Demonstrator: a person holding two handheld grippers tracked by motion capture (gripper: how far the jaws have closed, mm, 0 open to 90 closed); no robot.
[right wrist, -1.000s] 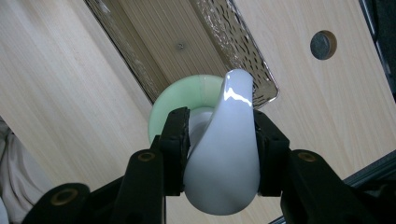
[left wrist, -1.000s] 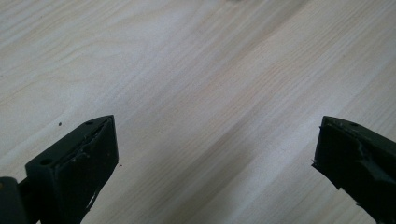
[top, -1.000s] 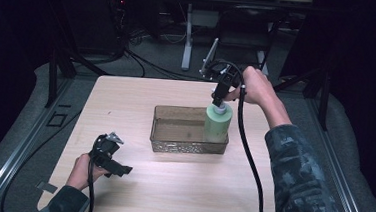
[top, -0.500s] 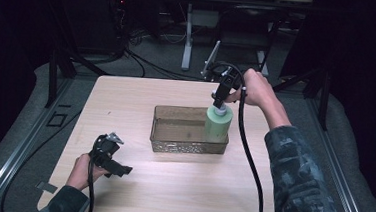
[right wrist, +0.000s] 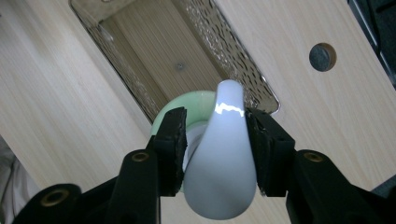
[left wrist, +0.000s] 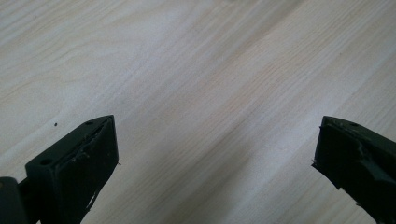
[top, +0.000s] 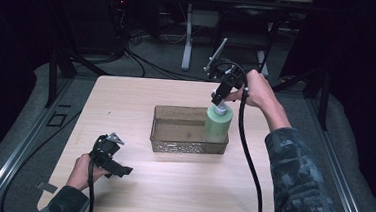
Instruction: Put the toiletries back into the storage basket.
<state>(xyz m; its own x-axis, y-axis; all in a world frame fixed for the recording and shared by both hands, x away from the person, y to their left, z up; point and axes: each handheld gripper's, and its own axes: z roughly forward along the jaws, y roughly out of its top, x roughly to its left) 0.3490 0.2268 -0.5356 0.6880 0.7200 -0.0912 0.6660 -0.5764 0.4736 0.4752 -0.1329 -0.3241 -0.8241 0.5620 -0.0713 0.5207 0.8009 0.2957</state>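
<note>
Nearest the person, the left gripper rests low over the bare bench, its jaws spread wide with nothing between them. Farther out, the metal basket sits mid-bench. The green pump bottle stands upright in its right end, touching or nearly touching the end wall. Above it, the right gripper points down, and its jaws have just been easing apart. In the right gripper view the white pump head sits between the pads; a thin gap seems to show on one side, so the grip looks slackened rather than firm.

The risk, as judged, is in the withdrawal. If a pad catches the pump head as the hand lifts, the tall bottle could tip against the basket wall or topple out. A straight rise with the jaws wider would avoid that.
</note>
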